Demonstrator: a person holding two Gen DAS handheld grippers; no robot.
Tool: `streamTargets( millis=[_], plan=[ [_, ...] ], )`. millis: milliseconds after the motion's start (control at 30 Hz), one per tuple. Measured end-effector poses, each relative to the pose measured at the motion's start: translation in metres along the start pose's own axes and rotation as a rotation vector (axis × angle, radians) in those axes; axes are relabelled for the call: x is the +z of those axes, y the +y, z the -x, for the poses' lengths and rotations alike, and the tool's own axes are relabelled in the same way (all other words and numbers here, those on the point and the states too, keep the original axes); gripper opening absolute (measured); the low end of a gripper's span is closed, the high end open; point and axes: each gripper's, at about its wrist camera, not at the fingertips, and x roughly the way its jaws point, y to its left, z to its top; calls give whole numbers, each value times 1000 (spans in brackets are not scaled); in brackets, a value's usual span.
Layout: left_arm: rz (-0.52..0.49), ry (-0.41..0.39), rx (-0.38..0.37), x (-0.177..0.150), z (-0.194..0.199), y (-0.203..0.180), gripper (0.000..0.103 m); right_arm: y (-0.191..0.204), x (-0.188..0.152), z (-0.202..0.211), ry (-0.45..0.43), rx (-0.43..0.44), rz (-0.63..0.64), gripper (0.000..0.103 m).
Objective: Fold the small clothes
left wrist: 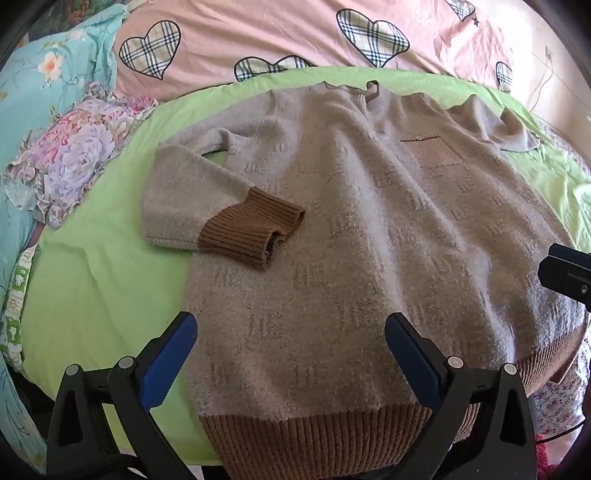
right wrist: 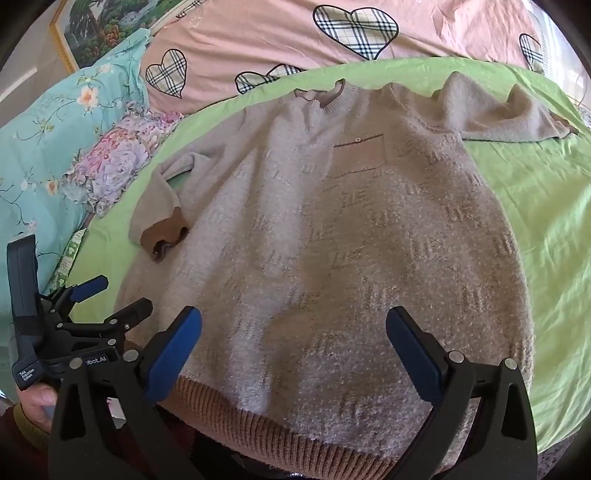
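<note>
Covering most of both views, a green sheet (left wrist: 103, 266) lies spread over the bed, with a pink quilt (left wrist: 258, 33) printed with plaid hearts running from 10 to 2 o'clock behind it and a turquoise floral pillow (right wrist: 55, 140) at 9 o'clock. On the sheet, at the centre of each view, rests the grey-beige sweater (left wrist: 351, 240), laid flat, front up, neck at 12 o'clock and brown ribbed hem (left wrist: 295, 435) at 6 o'clock. Its one sleeve is folded inward at 9 o'clock, so that the brown cuff (left wrist: 251, 232) lies on the body; the other sleeve (right wrist: 517, 114) stretches away toward 2 o'clock, its cuff cut off by the fisheye rim. A chest pocket (right wrist: 360, 151) carries a small button, too small to make out further. The woven pattern on the knit looks like repeated letters but cannot be read.

The left gripper (left wrist: 290, 334) hovers over the hem with its blue-padded fingers spread wide, holding nothing; in the right wrist view it appears at 8 o'clock, and its body bears a small white label, too blurred to read surely, beside lettering ending "bot.AI". The right gripper (right wrist: 293, 328) likewise stands wide apart above the lower body of the sweater, clamped on nothing. A framed picture (right wrist: 110, 26) shows partly at 11 o'clock.
</note>
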Motion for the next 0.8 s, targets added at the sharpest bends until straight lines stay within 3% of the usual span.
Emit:
streamTargets(
  millis=[433, 800],
  plan=[
    [15, 1, -8, -2, 0, 1, 102, 5, 7, 0, 12, -2, -15, 100],
    [20, -8, -27, -2, 0, -1, 102, 4, 0, 2, -70, 12, 12, 100]
  ],
)
